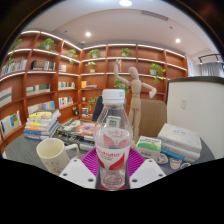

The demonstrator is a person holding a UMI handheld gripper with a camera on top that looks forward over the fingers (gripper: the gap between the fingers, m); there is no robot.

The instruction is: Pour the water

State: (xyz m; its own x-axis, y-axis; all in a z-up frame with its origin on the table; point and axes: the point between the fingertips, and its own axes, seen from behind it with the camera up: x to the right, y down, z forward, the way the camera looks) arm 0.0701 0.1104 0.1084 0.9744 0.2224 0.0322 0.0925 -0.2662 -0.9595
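A clear plastic water bottle (113, 125) with a white cap and a red and white label stands upright between my fingers. My gripper (112, 166) is shut on the bottle, both magenta pads (92, 162) pressing on its lower body. The bottle appears lifted above the table. A cream mug (54, 154) stands on the table just ahead of the left finger, its mouth open upward.
Stacks of books (43, 123) lie beyond the mug on the left. Boxes and packets (178, 141) sit on the right. A wooden manikin (133, 90) stands behind the bottle. Bookshelves (40, 80) line the far wall.
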